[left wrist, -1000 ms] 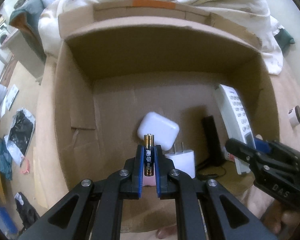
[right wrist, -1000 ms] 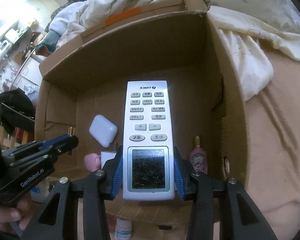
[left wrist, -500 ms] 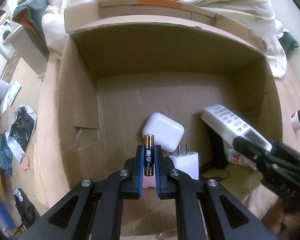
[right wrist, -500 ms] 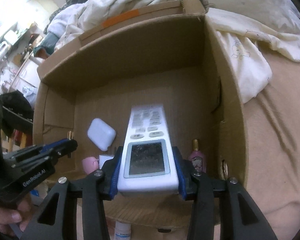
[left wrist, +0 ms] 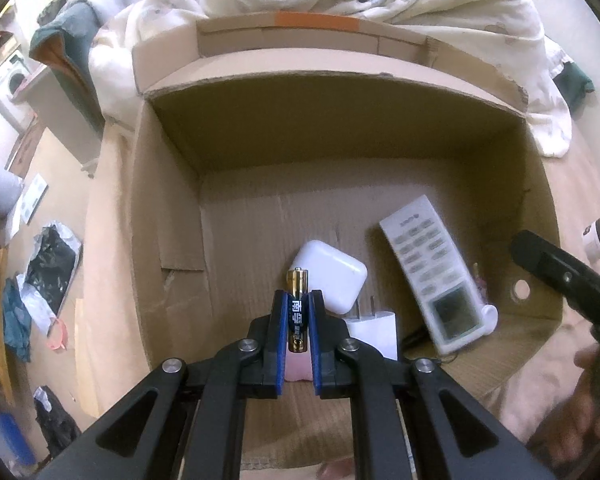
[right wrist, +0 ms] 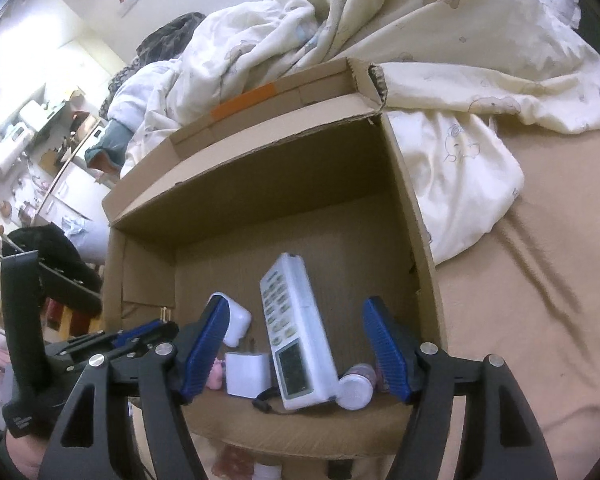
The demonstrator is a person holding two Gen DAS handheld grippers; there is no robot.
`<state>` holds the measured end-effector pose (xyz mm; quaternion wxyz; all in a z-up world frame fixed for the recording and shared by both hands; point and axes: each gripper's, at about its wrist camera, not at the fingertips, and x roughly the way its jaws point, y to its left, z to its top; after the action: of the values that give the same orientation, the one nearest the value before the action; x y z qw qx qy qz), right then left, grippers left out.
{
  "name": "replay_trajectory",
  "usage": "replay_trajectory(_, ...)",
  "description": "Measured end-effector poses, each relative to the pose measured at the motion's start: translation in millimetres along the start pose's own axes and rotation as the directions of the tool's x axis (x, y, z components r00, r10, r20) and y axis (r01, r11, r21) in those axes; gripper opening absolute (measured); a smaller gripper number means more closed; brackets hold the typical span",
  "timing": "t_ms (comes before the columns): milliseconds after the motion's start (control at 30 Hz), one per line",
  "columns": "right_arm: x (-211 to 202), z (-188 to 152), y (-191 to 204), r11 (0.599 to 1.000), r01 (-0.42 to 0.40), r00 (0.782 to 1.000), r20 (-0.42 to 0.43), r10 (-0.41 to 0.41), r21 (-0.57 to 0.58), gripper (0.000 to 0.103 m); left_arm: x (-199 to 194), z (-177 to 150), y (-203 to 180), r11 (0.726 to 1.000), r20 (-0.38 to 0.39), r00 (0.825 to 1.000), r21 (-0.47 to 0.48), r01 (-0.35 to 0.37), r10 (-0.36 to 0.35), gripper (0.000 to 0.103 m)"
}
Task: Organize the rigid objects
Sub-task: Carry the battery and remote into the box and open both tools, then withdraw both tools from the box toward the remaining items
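My left gripper (left wrist: pixel 298 312) is shut on a black and gold AA battery (left wrist: pixel 297 304), held upright above the near side of an open cardboard box (left wrist: pixel 168 208). My right gripper (right wrist: pixel 296 344) is open and empty above the box's near edge (right wrist: pixel 300 428). A white remote control (right wrist: pixel 296 332) lies in the box, also seen in the left wrist view (left wrist: pixel 432 272). My right gripper shows in the left wrist view as a black body at the right (left wrist: pixel 560 276), and my left gripper shows in the right wrist view (right wrist: pixel 148 330).
In the box lie a white earbud case (left wrist: pixel 332 276), a white plug adapter (right wrist: pixel 246 374), a pink item (right wrist: pixel 216 374), a small pink bottle (right wrist: pixel 360 372) and a black cable (right wrist: pixel 266 400). A cream duvet (right wrist: pixel 440 60) lies behind the box. A small jar (left wrist: pixel 598 234) sits on the bed.
My right gripper has opened and let go of the remote, which now lies in the box, and has drawn back. My left gripper still holds the battery, a little higher above the box.
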<state>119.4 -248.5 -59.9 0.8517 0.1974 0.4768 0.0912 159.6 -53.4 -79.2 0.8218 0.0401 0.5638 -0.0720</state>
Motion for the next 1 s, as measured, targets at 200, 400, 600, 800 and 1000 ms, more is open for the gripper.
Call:
replay_trajectory(200,-2,0,3,1.000,0.016,1.000,0.022,-0.016,-0.004,0.086,-5,0,2,1.000,0.012,1.000,-0.011,0.000,0.000,0.009)
replay_trajectory(400,-4,2,2,1.000,0.005,0.999,0.032,-0.005,0.008,0.099,-16,2,2,1.000,0.047,0.999,-0.018,-0.016,0.017,0.053)
replay_trajectory(600,-6,4,1,1.000,-0.010,0.999,0.052,0.009,0.019,0.103,-26,4,0,1.000,0.090,0.996,-0.009,-0.022,0.023,0.069)
replay_trajectory(800,-1,2,3,0.999,-0.023,0.999,0.026,0.022,0.022,0.103,-27,4,-3,1.000,0.094,0.995,0.009,-0.029,0.028,0.069)
replay_trajectory(1000,-9,-2,3,1.000,-0.021,0.999,0.038,0.020,0.023,0.103,-42,4,6,1.000,0.108,0.994,-0.015,-0.021,0.023,0.069)
